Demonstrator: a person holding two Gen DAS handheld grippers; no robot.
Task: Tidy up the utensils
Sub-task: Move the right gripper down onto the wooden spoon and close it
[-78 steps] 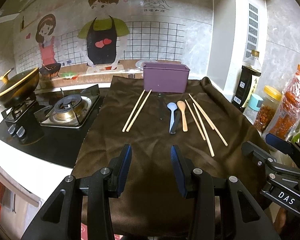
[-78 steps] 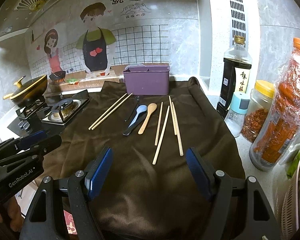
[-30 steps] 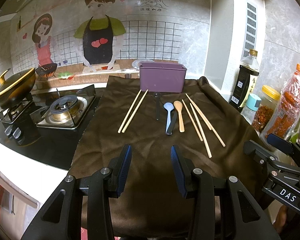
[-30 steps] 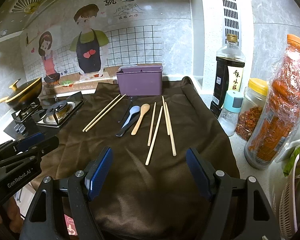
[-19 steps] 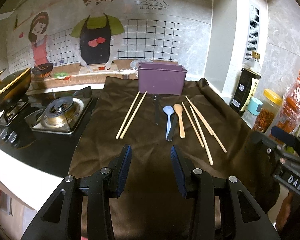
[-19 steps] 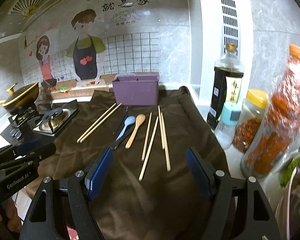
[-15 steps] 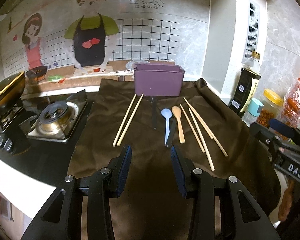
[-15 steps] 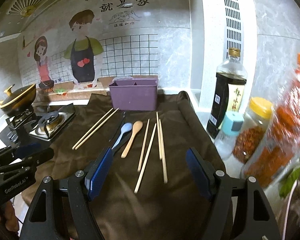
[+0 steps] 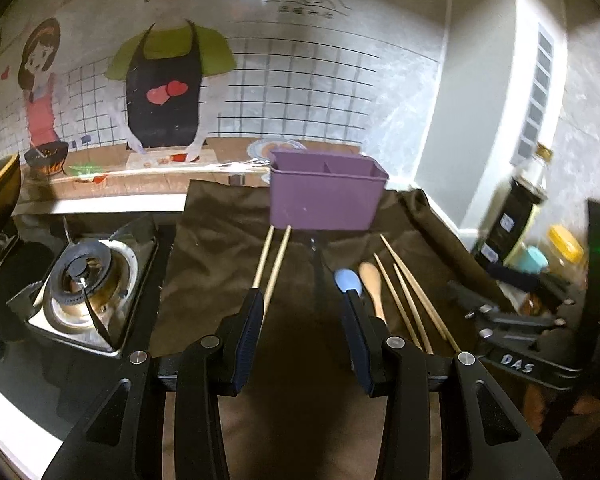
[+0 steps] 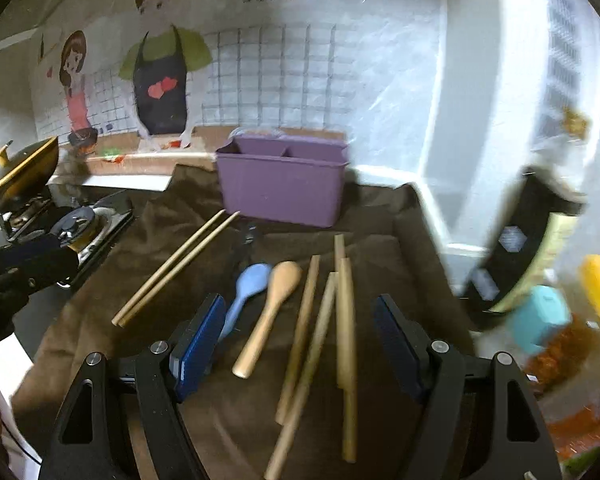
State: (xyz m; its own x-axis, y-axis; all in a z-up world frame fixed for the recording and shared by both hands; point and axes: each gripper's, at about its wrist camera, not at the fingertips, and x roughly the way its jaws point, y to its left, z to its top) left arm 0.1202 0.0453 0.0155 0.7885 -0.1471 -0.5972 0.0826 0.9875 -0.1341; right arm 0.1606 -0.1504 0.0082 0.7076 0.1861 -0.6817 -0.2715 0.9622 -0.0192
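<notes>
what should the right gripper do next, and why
Probably lower the open right gripper onto the loose chopsticks between its fingers and close on one. Both grippers are empty, every utensil lies flat on the brown cloth, and the purple holder behind them looks empty from here. The left gripper is also open, farther from those sticks.

Chopsticks, spoons flat before upright purple holder.
</notes>
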